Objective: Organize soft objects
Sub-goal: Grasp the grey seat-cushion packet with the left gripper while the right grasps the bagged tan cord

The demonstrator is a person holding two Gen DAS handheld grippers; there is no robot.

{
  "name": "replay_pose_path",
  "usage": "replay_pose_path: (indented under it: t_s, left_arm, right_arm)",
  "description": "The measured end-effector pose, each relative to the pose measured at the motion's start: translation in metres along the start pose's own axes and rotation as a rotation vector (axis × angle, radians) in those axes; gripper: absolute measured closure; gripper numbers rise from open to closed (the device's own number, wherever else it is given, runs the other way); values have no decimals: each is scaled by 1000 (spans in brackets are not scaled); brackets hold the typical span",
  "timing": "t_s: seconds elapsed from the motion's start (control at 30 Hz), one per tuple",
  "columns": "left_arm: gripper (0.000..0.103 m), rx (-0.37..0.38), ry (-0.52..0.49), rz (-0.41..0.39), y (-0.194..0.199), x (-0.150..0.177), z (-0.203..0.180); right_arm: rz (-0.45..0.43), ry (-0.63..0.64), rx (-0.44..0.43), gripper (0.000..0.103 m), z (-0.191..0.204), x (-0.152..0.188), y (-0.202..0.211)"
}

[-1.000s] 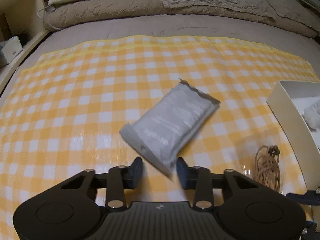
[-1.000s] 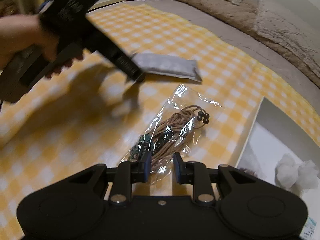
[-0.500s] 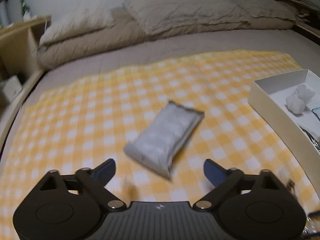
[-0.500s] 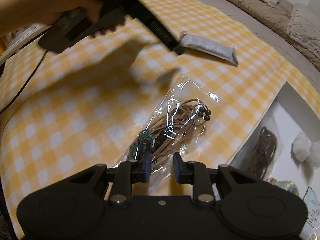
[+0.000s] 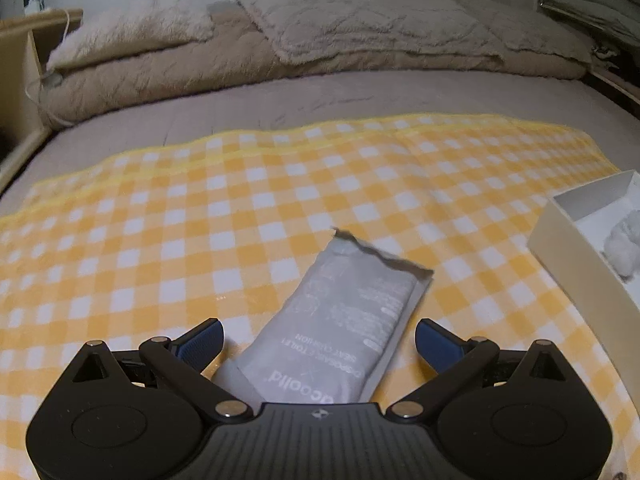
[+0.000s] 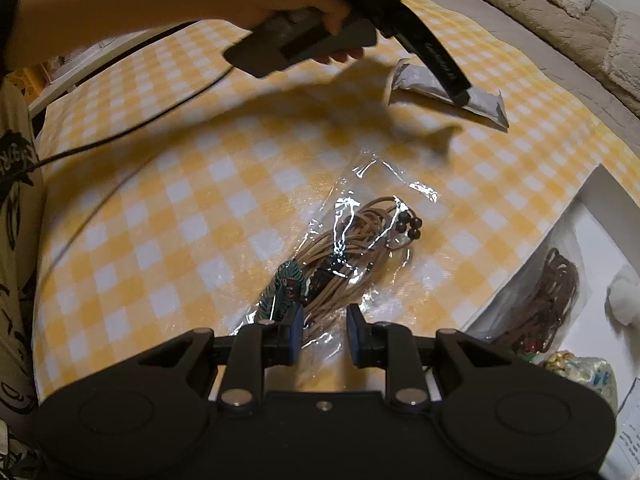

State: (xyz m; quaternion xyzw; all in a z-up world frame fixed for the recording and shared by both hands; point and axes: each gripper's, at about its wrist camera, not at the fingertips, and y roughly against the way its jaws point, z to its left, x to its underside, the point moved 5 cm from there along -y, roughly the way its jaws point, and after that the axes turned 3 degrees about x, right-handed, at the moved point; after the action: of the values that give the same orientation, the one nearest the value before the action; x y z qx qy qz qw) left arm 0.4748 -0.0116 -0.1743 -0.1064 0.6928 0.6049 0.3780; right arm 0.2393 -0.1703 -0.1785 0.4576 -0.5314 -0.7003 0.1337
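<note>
Soft packets lie scattered on my yellow checked blanket (image 5: 200, 208), spread over the bed to keep the sorting in one place. My white box (image 5: 560, 240) sits at the right edge, cotton balls (image 5: 622, 244) already inside. My left gripper (image 5: 318, 338) is opening wide to straddle the grey seat-cover pouch (image 5: 344, 320), pads clear of it. My right gripper (image 6: 320, 332) is pinched narrow on the clear bag of cord necklaces (image 6: 352, 248). Nothing blocks the way to the box.
</note>
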Motion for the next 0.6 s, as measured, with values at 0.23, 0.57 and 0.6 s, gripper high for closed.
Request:
replay_pose_path:
  t_s: [0.23, 0.57, 0.6]
  left_arm:
    - [19, 28, -59, 58, -5, 6, -8]
    - [26, 78, -66, 148, 8, 18, -30]
    - [26, 66, -48, 146, 8, 18, -30]
  right_arm:
    - [18, -19, -25, 79, -6, -4, 0]
    - [-63, -246, 29, 42, -29, -26, 12]
    - [-67, -277, 41, 36, -30, -28, 10]
